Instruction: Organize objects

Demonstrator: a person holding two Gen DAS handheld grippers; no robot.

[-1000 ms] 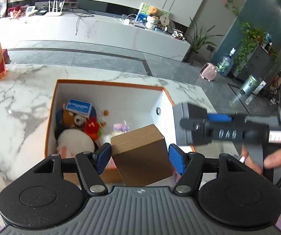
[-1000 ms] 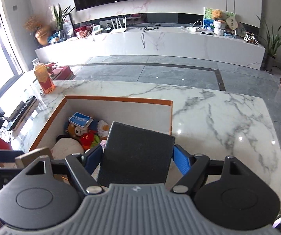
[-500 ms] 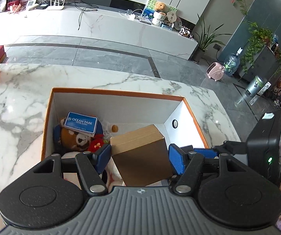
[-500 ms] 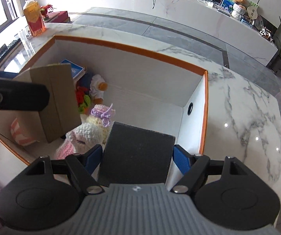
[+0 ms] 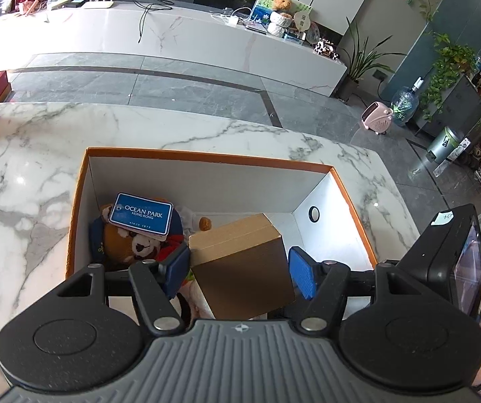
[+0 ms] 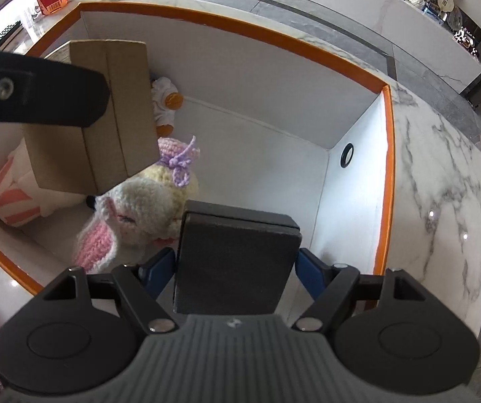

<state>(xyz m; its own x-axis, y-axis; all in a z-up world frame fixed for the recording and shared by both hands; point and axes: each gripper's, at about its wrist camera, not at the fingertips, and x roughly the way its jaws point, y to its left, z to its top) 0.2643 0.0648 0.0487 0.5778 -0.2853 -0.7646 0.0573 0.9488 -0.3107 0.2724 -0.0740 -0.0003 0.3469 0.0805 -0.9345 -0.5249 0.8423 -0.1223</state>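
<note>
The left tool [image 5: 238, 267] clamps a brown carton [image 5: 240, 262]; the right tool [image 6: 237, 265] clamps a dark block [image 6: 237, 262]. Both hang inside the orange-rimmed box [image 6: 388, 168], whose right half lies bare. The carton hides toys beneath.

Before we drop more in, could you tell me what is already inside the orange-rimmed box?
Inside the orange-rimmed box lie a crocheted toy, a plush bear under an Ocean Park tag, and a pink-striped plush. The held cardboard box hides whatever lies beneath it.

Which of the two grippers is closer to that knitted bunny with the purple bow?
The right. The right gripper, clamping a dark block, hangs just beside the knitted bunny; the left gripper, holding a cardboard box, is above and farther left.
</note>
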